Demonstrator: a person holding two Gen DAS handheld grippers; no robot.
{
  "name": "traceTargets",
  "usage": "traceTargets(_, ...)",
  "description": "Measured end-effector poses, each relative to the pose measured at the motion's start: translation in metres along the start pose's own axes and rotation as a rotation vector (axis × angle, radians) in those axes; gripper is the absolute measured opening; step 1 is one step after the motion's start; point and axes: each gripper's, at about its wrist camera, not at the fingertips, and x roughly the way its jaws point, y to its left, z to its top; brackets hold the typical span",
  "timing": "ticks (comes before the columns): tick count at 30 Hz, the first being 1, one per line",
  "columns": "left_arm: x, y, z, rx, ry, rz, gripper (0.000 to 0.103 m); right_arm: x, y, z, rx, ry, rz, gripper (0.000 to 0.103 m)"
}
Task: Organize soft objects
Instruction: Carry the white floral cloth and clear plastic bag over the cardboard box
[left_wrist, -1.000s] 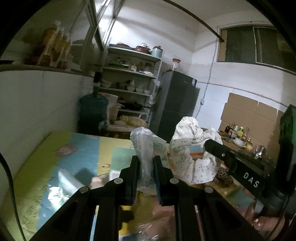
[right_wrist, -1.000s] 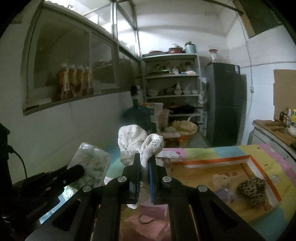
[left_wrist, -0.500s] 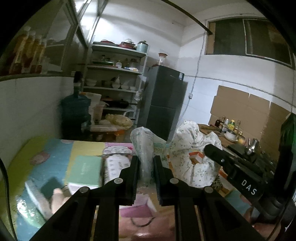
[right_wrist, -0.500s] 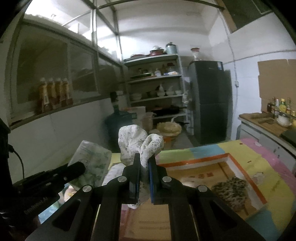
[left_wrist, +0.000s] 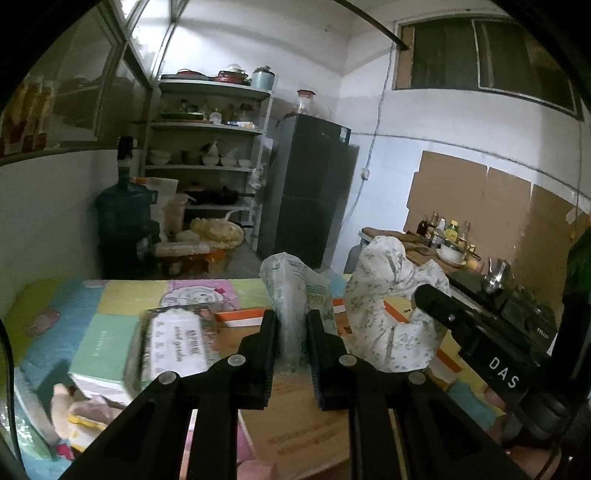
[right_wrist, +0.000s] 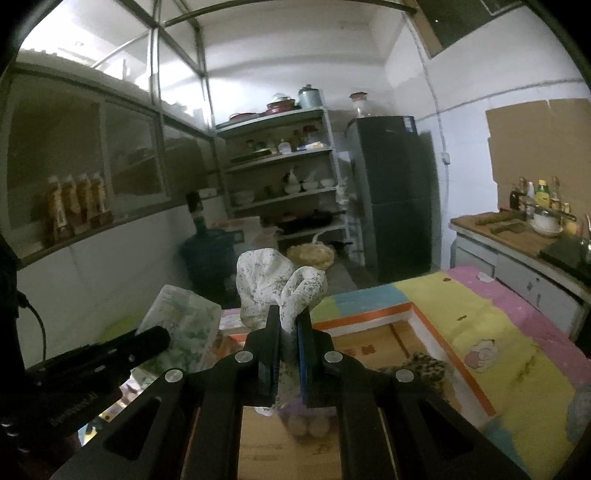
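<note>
Plastic bag (left_wrist: 291, 295) stands up between left gripper (left_wrist: 291, 332) fingers, clamped, above the cardboard box (left_wrist: 295, 417) on the mat (left_wrist: 122, 295). Floral cloth (right_wrist: 273, 288) pinched tight in right gripper (right_wrist: 287, 332), beside it. Only right view shows leopard-print item (right_wrist: 424, 369) in the box's right side; only left view shows tissue pack (left_wrist: 177, 347) at box's left edge.

Lighting: dim indoor, cool cast — brightest on the upper white walls and ceiling (right_wrist: 280, 48), light falling from above. Glazed partition (right_wrist: 92, 155) murky, faint sheen. Lower foreground in deep shadow. Blur: packets at left (left_wrist: 173, 343) smeared. Distortion: strong fisheye bowing, black vignette at all corners — fine grain throughout.
</note>
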Motion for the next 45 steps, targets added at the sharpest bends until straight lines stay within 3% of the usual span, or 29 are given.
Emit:
traceTargets(28, 0.083, -0.067, -0.013, 0.073, 0.143, -0.047, 0.017, 0.009, -0.094, -0.021, 0.136, 0.049, -0.073, 0.008)
traceTargets(45, 0.122, -0.089, -0.039, 0.122, 0.277, -0.043, 0.017, 0.033, -0.119, -0.047, 0.200, 0.171, -0.071, 0.008)
